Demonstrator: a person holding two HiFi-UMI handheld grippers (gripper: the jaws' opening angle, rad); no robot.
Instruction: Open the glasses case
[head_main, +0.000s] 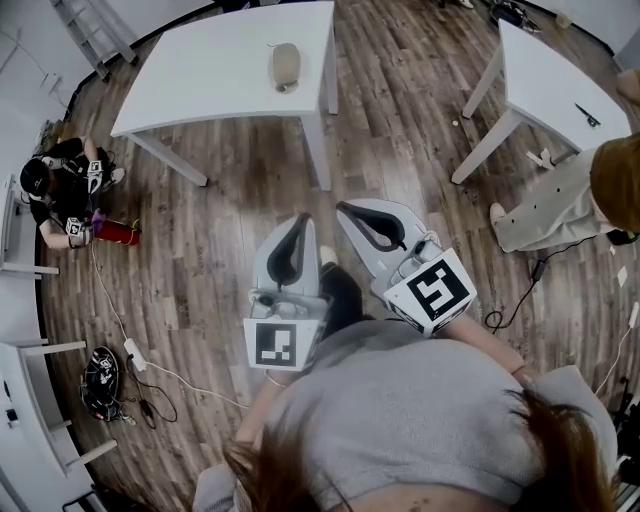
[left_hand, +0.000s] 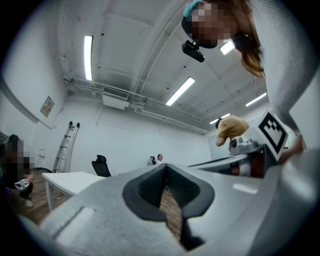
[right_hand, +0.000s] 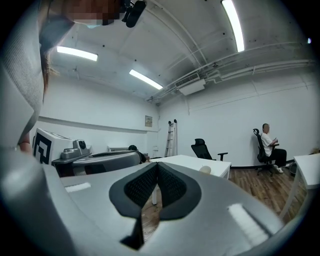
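Both of my tongs are short of the counter (head_main: 220, 70), out over the wooden floor (head_main: 230, 230), and the job has not begun. The left tongs (head_main: 302, 216) are pressed together with nothing between them. The right tongs (head_main: 341, 207), just beside them on the same near side of the counter, are likewise closed and empty. Each one's own camera shows only a sliver of floor past the meeting pads.

The glasses case (head_main: 286, 66), a pale oval lump, lies on the counter towards its right-hand end, well apart from both tongs. It looks shut and nothing is touching it. It shows again as a small rounded shape on the counter top in the right gripper view.

As I judge it, nothing of the task is done. What is left is the whole of it: close the gap to the counter, part the tongs, steady the case with one pair and lift its lid with the other. From here I cannot tell which side of the case carries the hinge. A person (head_main: 60, 195) crouches on the floor off the counter's left end.
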